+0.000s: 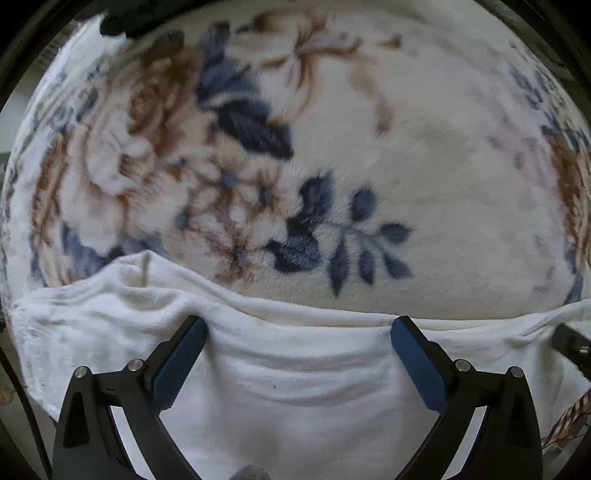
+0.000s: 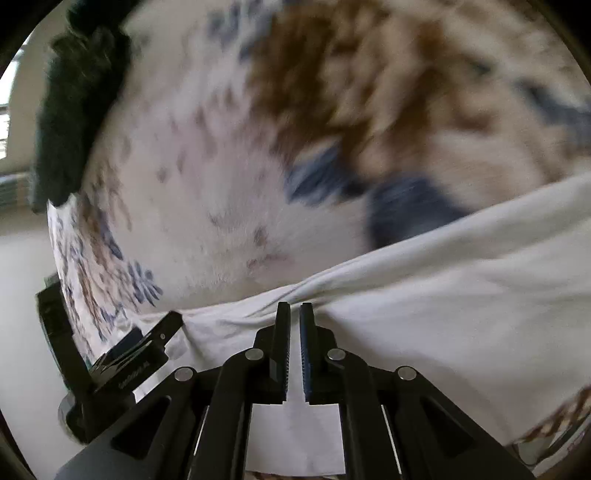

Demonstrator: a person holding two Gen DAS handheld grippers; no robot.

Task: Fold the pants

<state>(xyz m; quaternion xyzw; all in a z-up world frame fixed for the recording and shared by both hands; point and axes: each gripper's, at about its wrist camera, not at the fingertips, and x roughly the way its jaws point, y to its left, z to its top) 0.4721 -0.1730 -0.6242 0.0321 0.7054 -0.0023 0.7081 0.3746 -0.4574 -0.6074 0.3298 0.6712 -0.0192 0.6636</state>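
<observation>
The white pants [image 1: 295, 369] lie on a floral fleece blanket [image 1: 406, 147], filling the near part of the left wrist view. My left gripper [image 1: 299, 325] is open, its blue-padded fingers [image 1: 181, 358] spread wide just above the cloth's far edge. In the right wrist view the pants [image 2: 443, 295] stretch from lower left to right. My right gripper [image 2: 294, 314] is shut on a bunched edge of the pants, with folds radiating from the pinch. The left gripper's body [image 2: 122, 362] shows at lower left there.
The blanket [image 2: 221, 184] has brown and blue flowers and covers the whole surface. A dark fuzzy item [image 2: 70, 110] lies at the blanket's far left edge, also seen in the left wrist view [image 1: 114, 22]. Pale floor [image 2: 22, 314] lies beyond the blanket's edge.
</observation>
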